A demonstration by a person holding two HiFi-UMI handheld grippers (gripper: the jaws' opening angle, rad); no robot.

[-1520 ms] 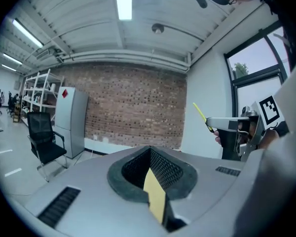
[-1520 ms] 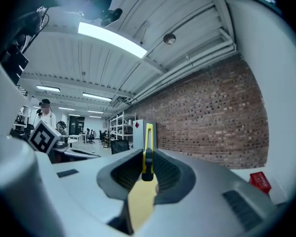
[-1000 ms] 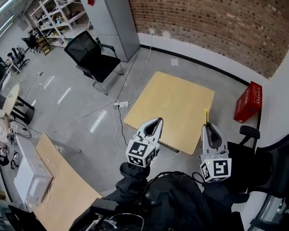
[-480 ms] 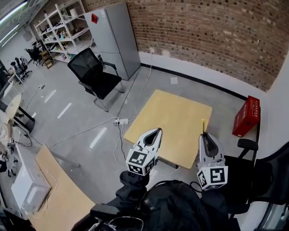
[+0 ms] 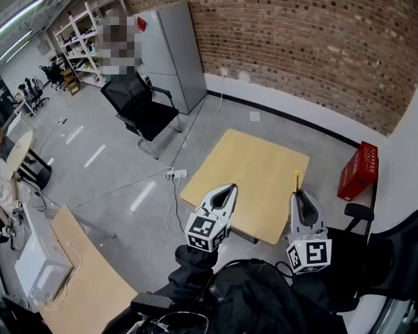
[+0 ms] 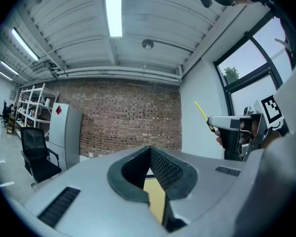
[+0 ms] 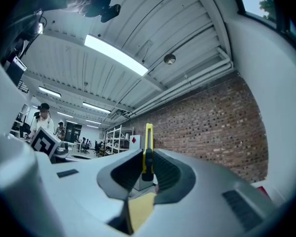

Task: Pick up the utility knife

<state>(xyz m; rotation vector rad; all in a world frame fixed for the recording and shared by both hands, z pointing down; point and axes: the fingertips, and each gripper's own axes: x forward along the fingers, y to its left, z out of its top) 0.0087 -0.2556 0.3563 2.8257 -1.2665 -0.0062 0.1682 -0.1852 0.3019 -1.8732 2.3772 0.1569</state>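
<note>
Right gripper — clenched on the knife, one ribbed pad against each flat side. Held in the air in front of the person, roughly level, nose slightly raised.

Knife — slim yellow body seen edge-on, with a dark slider block at the height of the pads. The yellow front end sticks out past the jaw tips; the rear end is sunk in the throat of the jaws and hidden. Its long axis runs along the gripper's own pointing line, directed away from the person. In the right gripper view it stands upright in the picture against the brick wall. In the head view it is a thin yellow sliver pointing up the picture, lying over the right-hand edge of the table, which stands lower, on the floor.

Left gripper — jaw tips closed together with nothing between them. Held beside the right one, apart from it, at about the same height and pointing much the same way.

Surroundings — square pale-wood table with a bare top. Red crate by the wall to its right. Black chair and grey cabinet beyond, to the left.
</note>
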